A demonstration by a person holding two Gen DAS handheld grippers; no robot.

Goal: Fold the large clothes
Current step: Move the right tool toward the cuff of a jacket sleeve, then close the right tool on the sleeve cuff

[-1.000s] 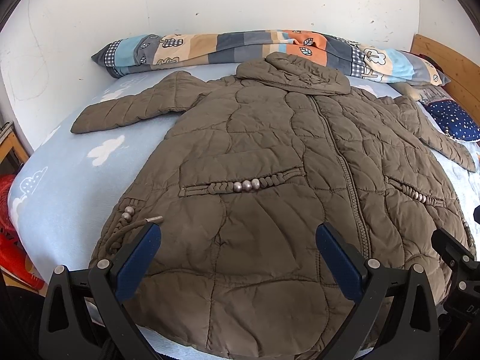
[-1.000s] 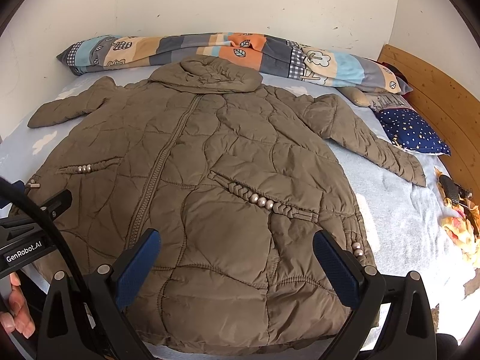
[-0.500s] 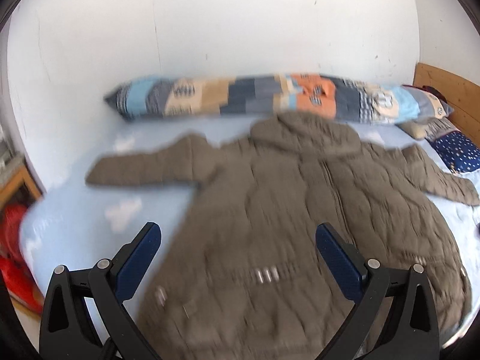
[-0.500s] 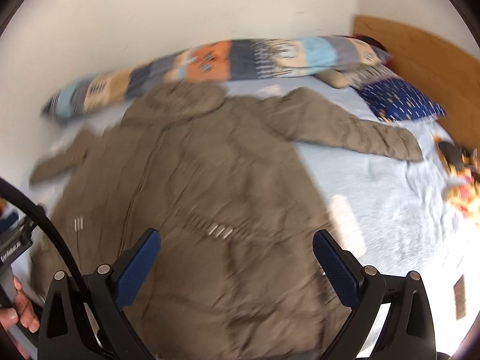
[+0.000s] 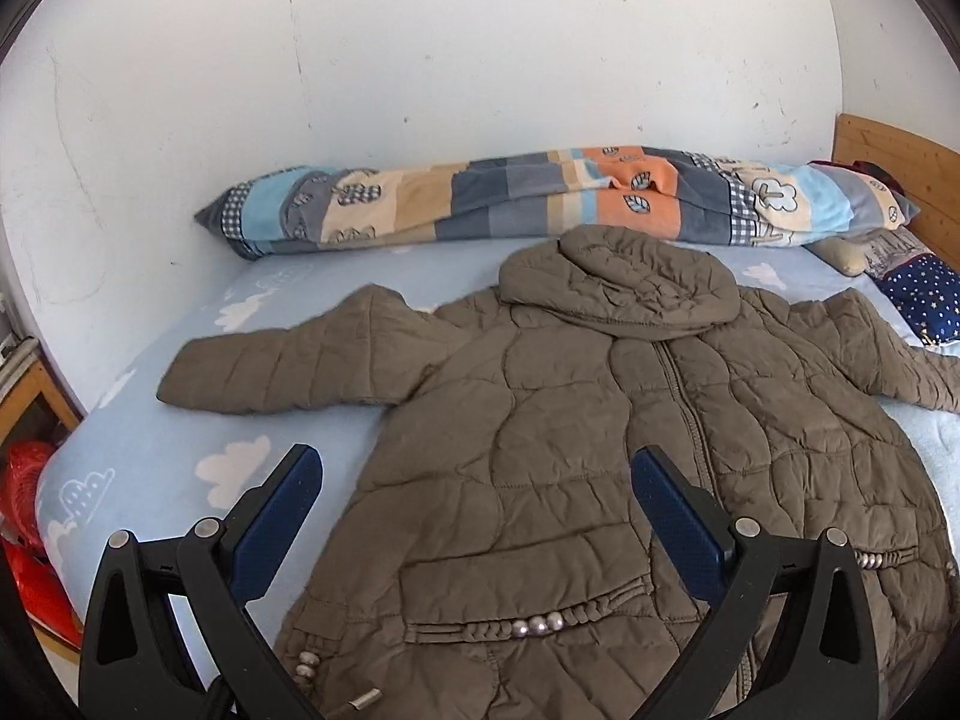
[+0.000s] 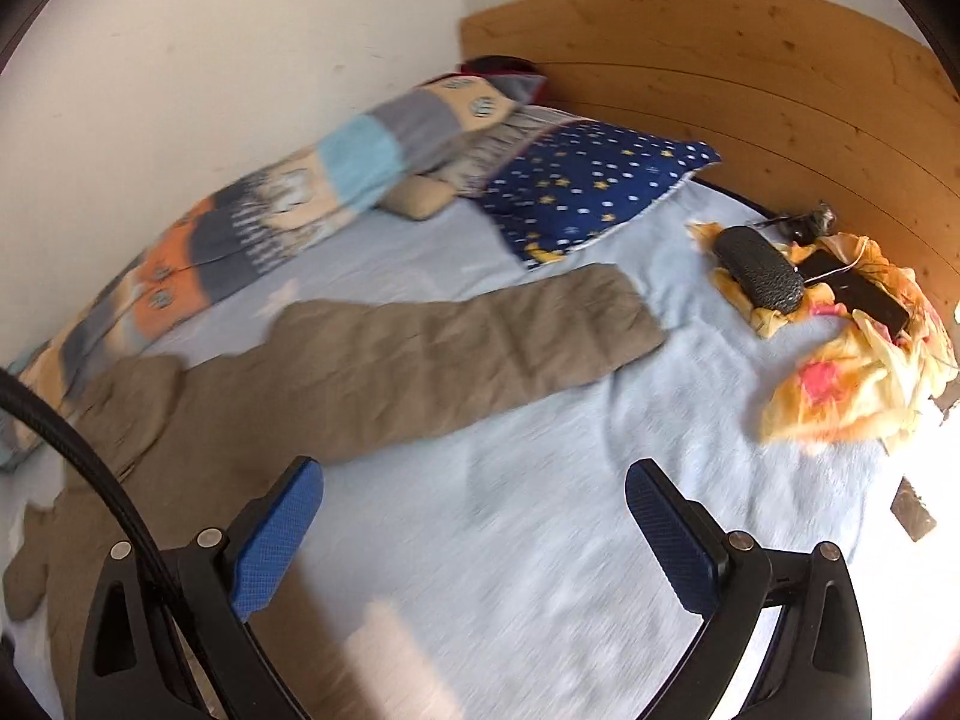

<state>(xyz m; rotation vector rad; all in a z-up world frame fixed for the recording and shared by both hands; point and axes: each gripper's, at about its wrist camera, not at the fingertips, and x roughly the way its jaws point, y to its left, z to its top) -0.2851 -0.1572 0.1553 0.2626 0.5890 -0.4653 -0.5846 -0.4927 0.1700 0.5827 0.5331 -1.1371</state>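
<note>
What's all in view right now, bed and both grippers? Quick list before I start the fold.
Coat: one, olive-brown quilted, spread flat on the bed, sleeves out.
Sheet: one, light blue with white clouds, under the coat.
Blanket roll: one, patchwork blue, orange and beige, along the wall.
Star pillow: one, navy, by the wooden headboard.
Yellow cloth: one, crumpled, near the headboard, dark items on top.
Red object: one, beside the bed.
Left gripper: open, over the coat's hem side.
Right gripper: open, over bare sheet below the sleeve.
</note>
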